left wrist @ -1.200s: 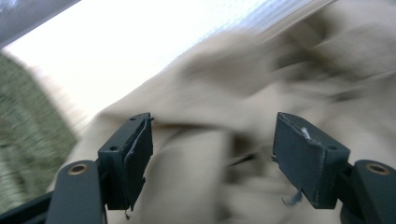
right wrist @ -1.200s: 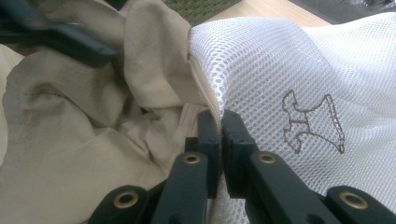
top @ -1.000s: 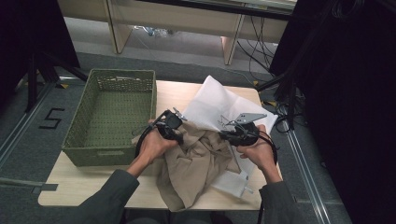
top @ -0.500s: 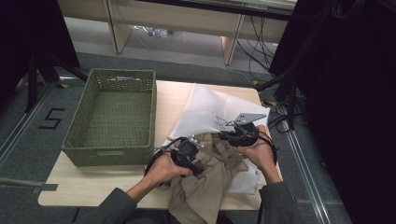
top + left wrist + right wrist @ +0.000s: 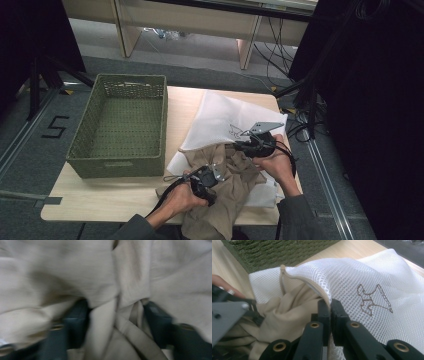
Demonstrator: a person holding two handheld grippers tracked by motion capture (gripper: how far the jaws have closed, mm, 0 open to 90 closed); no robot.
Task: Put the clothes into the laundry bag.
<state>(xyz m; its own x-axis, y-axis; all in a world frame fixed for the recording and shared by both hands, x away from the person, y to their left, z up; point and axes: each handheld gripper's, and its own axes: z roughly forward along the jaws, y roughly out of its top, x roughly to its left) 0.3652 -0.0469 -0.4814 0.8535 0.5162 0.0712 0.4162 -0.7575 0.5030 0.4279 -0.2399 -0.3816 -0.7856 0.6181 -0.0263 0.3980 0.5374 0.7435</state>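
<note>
Two hand-held grippers work a beige garment at the near right part of a wooden table, where the crumpled cloth lies half out of a white mesh laundry bag and hangs over the table's near edge. The right gripper has its jaws pressed together on the bag's zippered rim, pinching the mesh and its tan zip tape just beside the garment; from above, this gripper sits at the bag's near right, a hand wrapped round it. The left gripper, held lower and nearer, is pushed into the heap of cloth. Its jaws have just been closing a little yet stand apart, with folds of the beige fabric bunched between them; the blurred close view does not show the pads pressing on the cloth. A small dog outline is printed on the mesh. At the left of the table stands a green woven basket, well apart from both grippers.
</note>
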